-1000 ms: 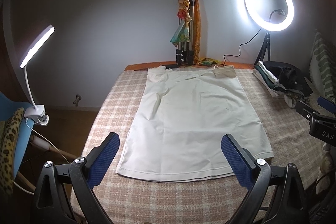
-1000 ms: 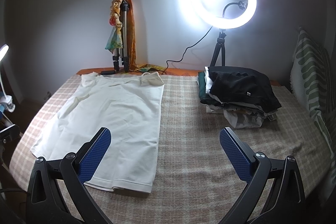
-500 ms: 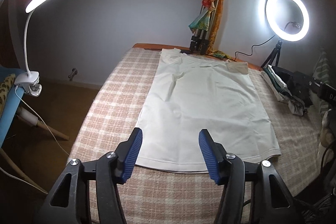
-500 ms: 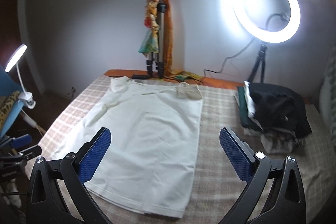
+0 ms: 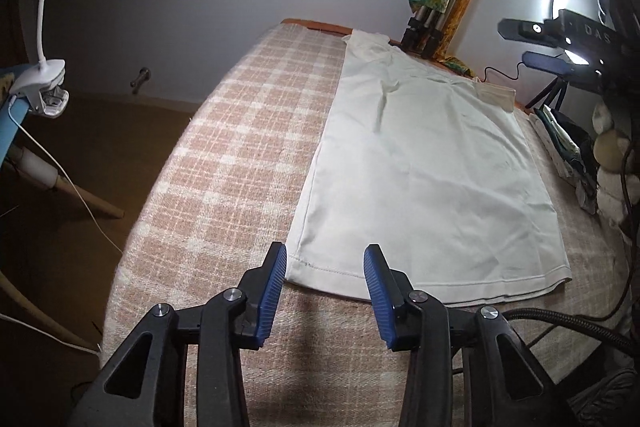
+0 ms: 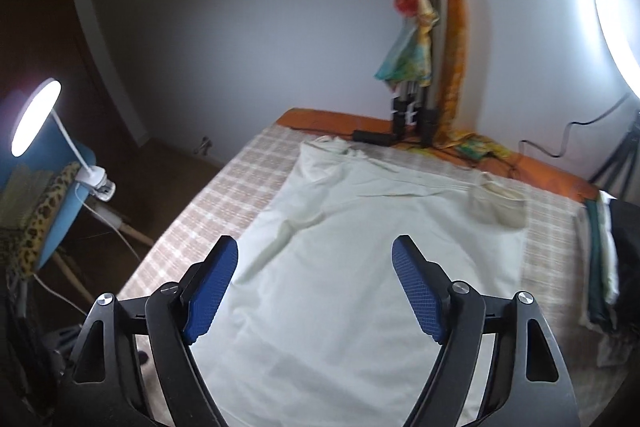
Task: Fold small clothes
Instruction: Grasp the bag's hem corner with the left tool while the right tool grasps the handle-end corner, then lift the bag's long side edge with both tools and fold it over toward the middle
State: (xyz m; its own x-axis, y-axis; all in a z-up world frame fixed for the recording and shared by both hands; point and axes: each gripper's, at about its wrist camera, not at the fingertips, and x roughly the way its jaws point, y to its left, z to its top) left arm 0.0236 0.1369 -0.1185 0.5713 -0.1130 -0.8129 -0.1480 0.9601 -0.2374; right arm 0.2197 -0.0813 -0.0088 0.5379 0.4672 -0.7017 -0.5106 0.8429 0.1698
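Note:
A cream white garment (image 5: 424, 171) lies flat and spread out on the checked table cloth (image 5: 240, 155), its hem toward me. My left gripper (image 5: 325, 255) is open and empty, hovering just above the hem's near left corner. My right gripper (image 6: 315, 247) is open and empty, above the middle of the garment (image 6: 360, 287). The right gripper also shows at the right edge of the left wrist view (image 5: 560, 47).
A pile of folded clothes (image 6: 612, 267) sits at the table's right side. A tripod draped with colourful scarves (image 6: 420, 67) stands at the back. A ring light (image 6: 616, 11) glows at the right. A clip lamp (image 6: 36, 115) and blue chair (image 6: 64, 203) stand left of the table.
The left gripper has moved down and left to the hem's left corner, its jaws narrower. The right gripper has moved left over the garment, its jaws also narrower.

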